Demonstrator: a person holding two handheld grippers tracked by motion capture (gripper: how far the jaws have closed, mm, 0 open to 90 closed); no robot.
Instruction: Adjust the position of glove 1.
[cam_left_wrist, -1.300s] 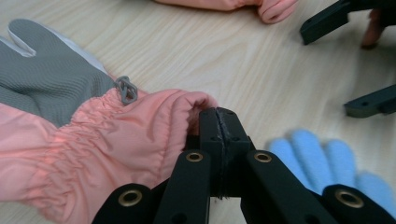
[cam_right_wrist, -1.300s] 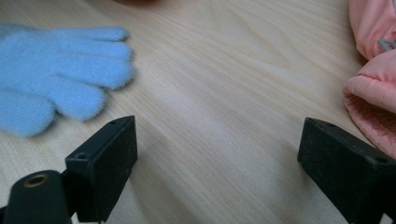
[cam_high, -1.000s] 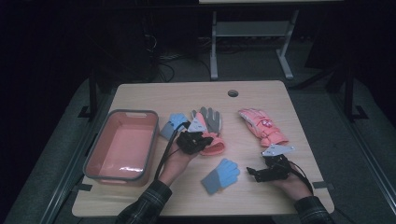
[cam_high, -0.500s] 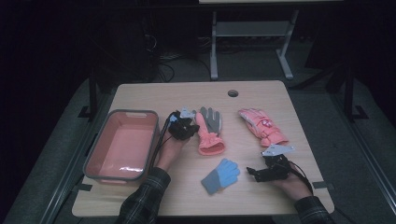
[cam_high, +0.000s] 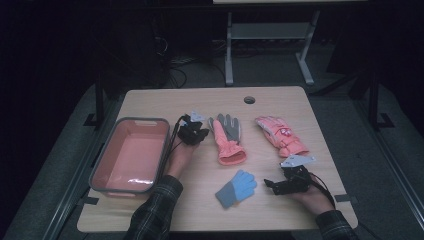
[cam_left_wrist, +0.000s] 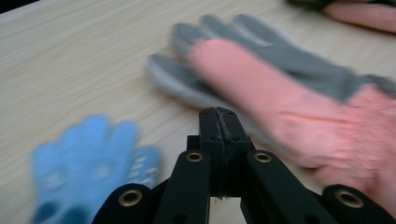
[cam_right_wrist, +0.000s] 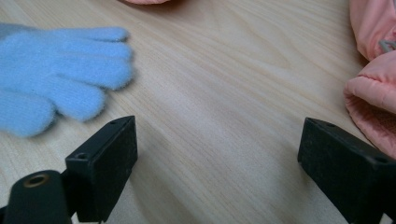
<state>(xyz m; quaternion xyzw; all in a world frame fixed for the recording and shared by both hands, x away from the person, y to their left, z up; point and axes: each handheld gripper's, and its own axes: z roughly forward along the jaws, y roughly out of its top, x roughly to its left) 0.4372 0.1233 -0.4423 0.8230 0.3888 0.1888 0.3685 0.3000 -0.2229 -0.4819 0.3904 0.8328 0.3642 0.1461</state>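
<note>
**Left gripper clamped on nothing by the tray, right one spread wide beside the blue glove**

High view first: your left gripper (cam_high: 192, 131) sits between the pink tray (cam_high: 99, 162) and the pink-and-grey glove (cam_high: 227, 137), just beside that glove's fingers. Your right gripper (cam_high: 280, 185) rests low near the table's (cam_high: 280, 102) front right edge, with the blue glove (cam_high: 236, 188) lying just to its left. A second pink glove (cam_high: 281, 135) lies farther back on the right, above your right hand (cam_high: 312, 197).

Now the left gripper view: your jaws are pressed flat together, with nothing between them. The picture is blurred. Past the tips, the pink-and-grey glove (cam_left_wrist: 289, 93) stretches across the wood, grey fingers pointing away. A small blue glove (cam_left_wrist: 88, 163) lies low on the left, beside the gripper's body.

Over to the right gripper view: your jaws stand wide apart, bare wood between them, gripping nothing. The blue glove (cam_right_wrist: 56, 70) lies at upper left, its fingertips just short of the left jaw. A pink glove's cuff (cam_right_wrist: 373, 93) sits at the right edge, close behind the right jaw.
</note>
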